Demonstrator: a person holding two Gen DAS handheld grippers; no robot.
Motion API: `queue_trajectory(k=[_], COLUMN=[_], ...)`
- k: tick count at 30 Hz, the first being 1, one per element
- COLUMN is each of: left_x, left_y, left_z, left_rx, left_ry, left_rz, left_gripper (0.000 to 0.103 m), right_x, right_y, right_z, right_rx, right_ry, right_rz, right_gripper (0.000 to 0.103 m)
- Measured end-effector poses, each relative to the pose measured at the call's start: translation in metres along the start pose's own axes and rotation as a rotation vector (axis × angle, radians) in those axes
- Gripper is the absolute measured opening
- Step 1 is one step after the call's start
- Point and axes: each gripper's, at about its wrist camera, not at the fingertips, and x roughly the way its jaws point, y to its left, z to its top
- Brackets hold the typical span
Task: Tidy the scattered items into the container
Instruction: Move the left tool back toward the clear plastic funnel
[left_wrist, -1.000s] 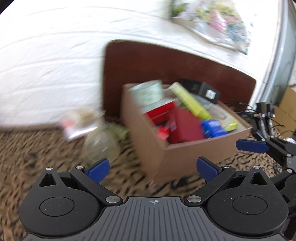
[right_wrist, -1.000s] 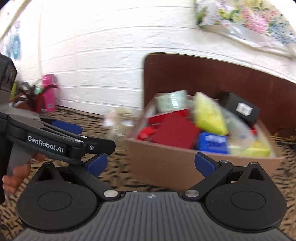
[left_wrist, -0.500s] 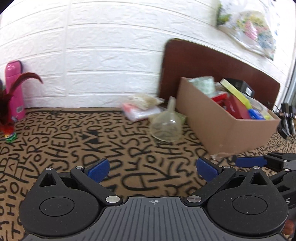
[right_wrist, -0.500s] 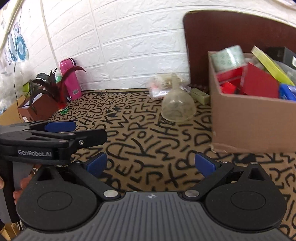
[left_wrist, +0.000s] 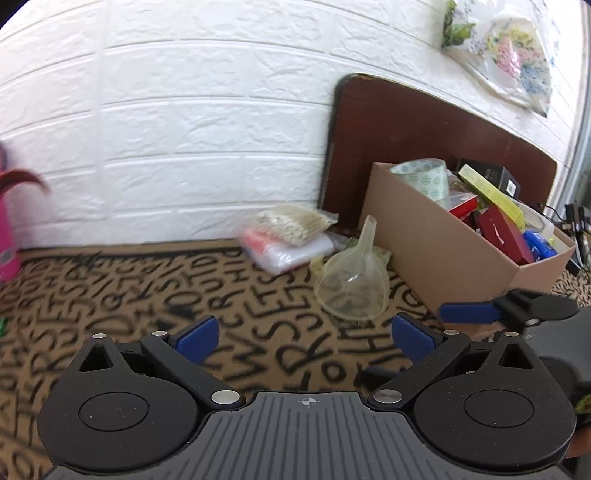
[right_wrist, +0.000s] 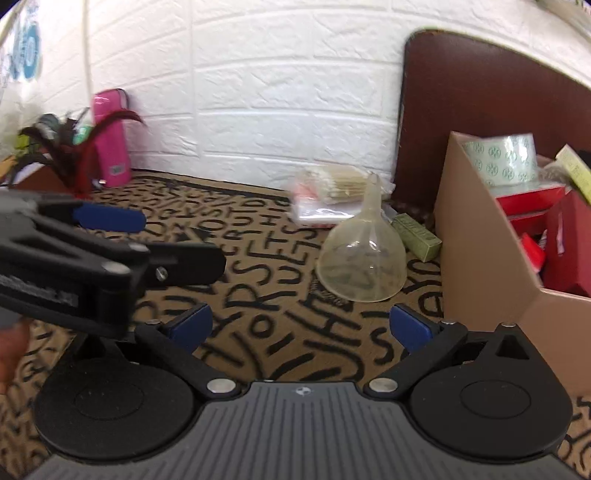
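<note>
1. Funnel (left_wrist: 352, 284) made of see-through, slightly yellow plastic lies on its side on the rug (left_wrist: 110, 306). Its wide round mouth faces the cameras and its thin spout points up and back toward the wall (left_wrist: 184, 129).
2. The funnel is just beside the left side of the cardboard box (left_wrist: 439, 254). I cannot tell if they touch.
3. The box is brown and open on top. It is full of things: a roll of tape with green dots (left_wrist: 424, 179), a red box (left_wrist: 502, 236), a long yellow-green pack (left_wrist: 487, 192), a blue thing (left_wrist: 539, 247) and a black box (left_wrist: 498, 177).
4. Behind the funnel, against the wall, lie clear plastic bags (left_wrist: 291, 236). One on top holds thin pale sticks.
5. A small green box (right_wrist: 415, 236) lies on the rug between the funnel and the cardboard box.
6. The left gripper (left_wrist: 303, 334) has its blue fingers spread wide apart. It holds nothing.
7. The right gripper (right_wrist: 297, 326) is spread wide too, with nothing in it. The funnel sits a little way past its fingertips.
8. The rug is tan with big black letters.
9. A dark brown board (left_wrist: 406, 129) leans on the wall behind the box.
10. A pink bottle (right_wrist: 110, 140) stands far off on the left by the wall.
</note>
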Motion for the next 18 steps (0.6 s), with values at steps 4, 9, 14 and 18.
queue_trajectory(k=[4,9,14,18], left_x=[0.032,0.069,0.102,0.126], left_y=[-0.001,-0.007,-0.010,-0.011], left_z=[0.010,0.023,0.034,0.042], left_rx=[0.056,0.155,0.214,0.230], left_ry=[0.016,0.047,0.045,0.064], left_rz=[-0.047,-0.124,-0.155,-0.215], left_gripper=[0.098,0.092,0.090,0.089], right_x=[0.026,0.045,0.067,0.080], right_y=[-0.012,-0.013,-0.021,-0.022], right_z=[0.000,-0.001,0.005,0.006], right_rx=[0.056,0.086,0.133,0.101], right_ry=[0.002,-0.045,-0.064,-0.076], right_rz=[-0.025,-0.094,-0.120,-0.130], right_gripper=[0.092,0.089,0.089,0.089])
